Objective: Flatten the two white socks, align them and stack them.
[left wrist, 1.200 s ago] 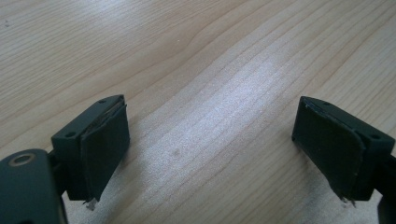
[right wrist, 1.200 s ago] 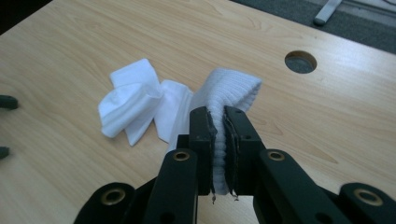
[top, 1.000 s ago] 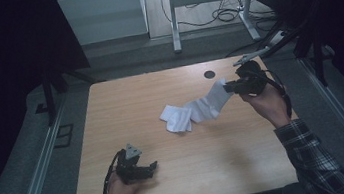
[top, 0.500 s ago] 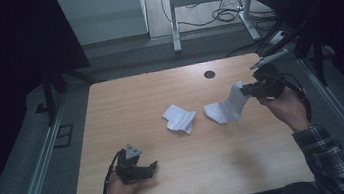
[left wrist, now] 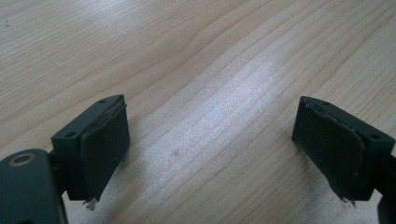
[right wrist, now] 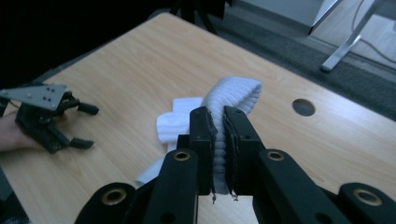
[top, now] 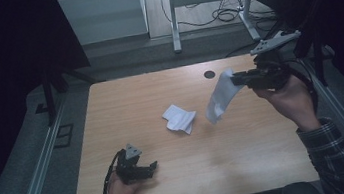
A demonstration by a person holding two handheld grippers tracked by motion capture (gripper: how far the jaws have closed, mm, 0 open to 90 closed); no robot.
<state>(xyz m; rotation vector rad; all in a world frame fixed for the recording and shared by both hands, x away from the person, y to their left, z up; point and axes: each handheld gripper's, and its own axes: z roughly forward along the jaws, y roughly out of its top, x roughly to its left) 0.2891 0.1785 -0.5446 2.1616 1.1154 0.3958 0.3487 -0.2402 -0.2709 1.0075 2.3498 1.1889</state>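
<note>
The white sock hung in the air from the right claw, pinched at its upper end and dangling clear above the desk, its lower end toward the middle of the board. The right gripper view gave what the high view could not: the ribbed cuff stood up past the tips of the right claw, and the knit was squeezed tight between the two black pads, so the claw was closed on the sock. Beyond and below the claw in that view, a second white sock lay crumpled on the wood; the high view placed it on the desk, to the left of the hanging one and apart from it.

The left claw rested low on the near side of the desk, well away from both socks. Its own view showed its pads standing wide apart with bare wood grain between them, open and holding nothing.

A dark round hole sat near the far edge of the desk, just beside the right claw on its left. The right hand held its claw close to the desk's right edge, with wide bare wood left of it; a metal rail ran along the left side, beyond the left claw.
</note>
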